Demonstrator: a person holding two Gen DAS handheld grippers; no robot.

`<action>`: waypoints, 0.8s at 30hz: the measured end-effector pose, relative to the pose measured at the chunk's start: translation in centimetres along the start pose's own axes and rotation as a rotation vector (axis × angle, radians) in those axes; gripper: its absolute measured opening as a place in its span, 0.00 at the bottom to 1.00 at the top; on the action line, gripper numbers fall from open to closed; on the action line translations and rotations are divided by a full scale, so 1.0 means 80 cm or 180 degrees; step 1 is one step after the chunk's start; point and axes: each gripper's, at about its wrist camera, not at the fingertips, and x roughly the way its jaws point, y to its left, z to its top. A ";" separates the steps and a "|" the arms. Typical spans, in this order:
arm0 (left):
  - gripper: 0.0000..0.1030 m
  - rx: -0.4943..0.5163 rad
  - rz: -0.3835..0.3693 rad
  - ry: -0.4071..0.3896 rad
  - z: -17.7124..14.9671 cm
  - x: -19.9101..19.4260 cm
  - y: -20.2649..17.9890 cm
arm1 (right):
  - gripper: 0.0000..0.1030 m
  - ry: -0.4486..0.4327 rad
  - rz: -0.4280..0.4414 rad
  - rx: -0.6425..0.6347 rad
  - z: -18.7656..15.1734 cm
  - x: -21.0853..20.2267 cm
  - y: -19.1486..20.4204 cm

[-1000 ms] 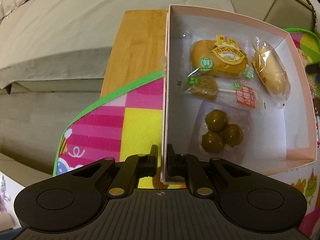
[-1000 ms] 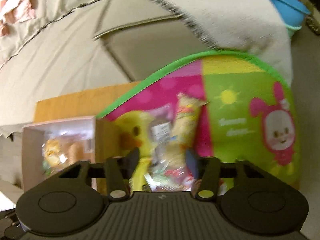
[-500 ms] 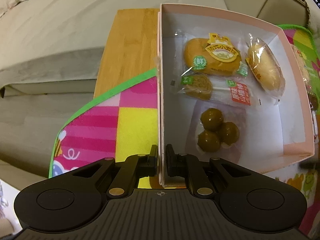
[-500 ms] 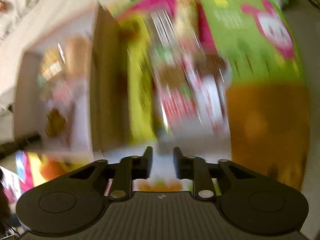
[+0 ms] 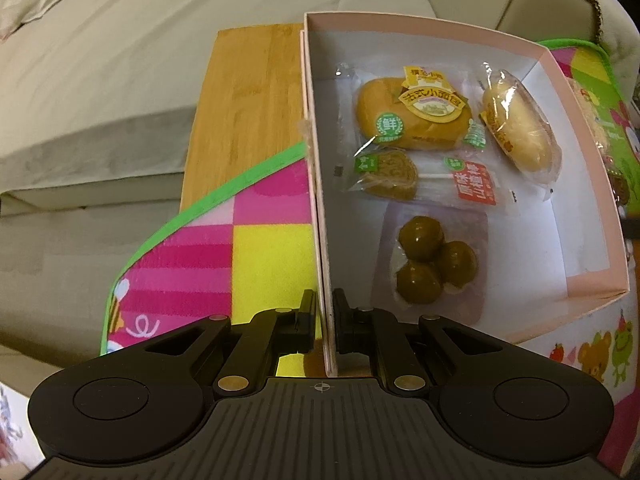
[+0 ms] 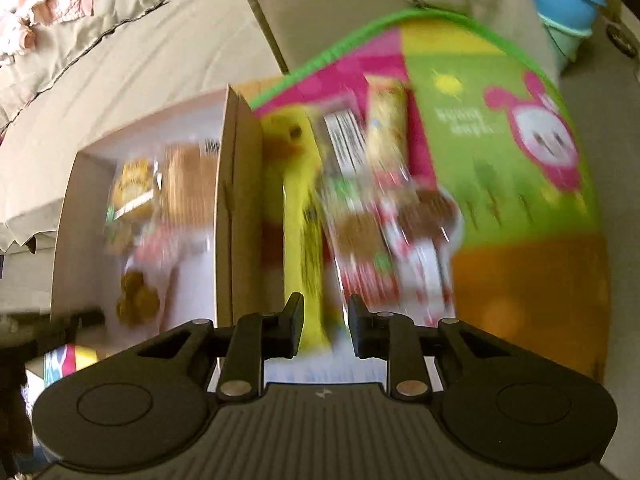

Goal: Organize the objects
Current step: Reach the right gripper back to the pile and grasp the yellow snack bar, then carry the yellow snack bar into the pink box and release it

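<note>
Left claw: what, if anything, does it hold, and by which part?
The left claw grips the pink box by its near left side wall, one finger on each side.

We see warm, rather dim indoor light in both views. The left wrist picture is sharp; small glare sits on the snack wrappers (image 5: 420, 120) inside the box (image 5: 592, 184), whose white floor is the brightest part. The right wrist picture is smeared by motion blur, mostly over the packets (image 6: 380, 208). Both views bend strongly at the edges, with dark corners.
</note>
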 end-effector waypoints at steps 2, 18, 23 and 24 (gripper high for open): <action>0.10 -0.0042 -0.0005 -0.0007 0.000 0.001 0.000 | 0.27 0.0116 0.0086 -0.0118 0.014 0.021 0.006; 0.09 -0.0022 -0.0014 0.0007 0.000 0.002 0.006 | 0.22 0.0894 0.0025 -0.0299 -0.107 0.004 -0.038; 0.09 0.0054 -0.0016 0.0012 0.001 0.001 0.003 | 0.26 0.0775 -0.0082 -0.0873 -0.134 -0.011 -0.031; 0.09 0.0071 -0.0015 0.0014 0.001 0.001 0.002 | 0.29 0.0724 -0.0117 -0.0949 -0.132 -0.009 -0.026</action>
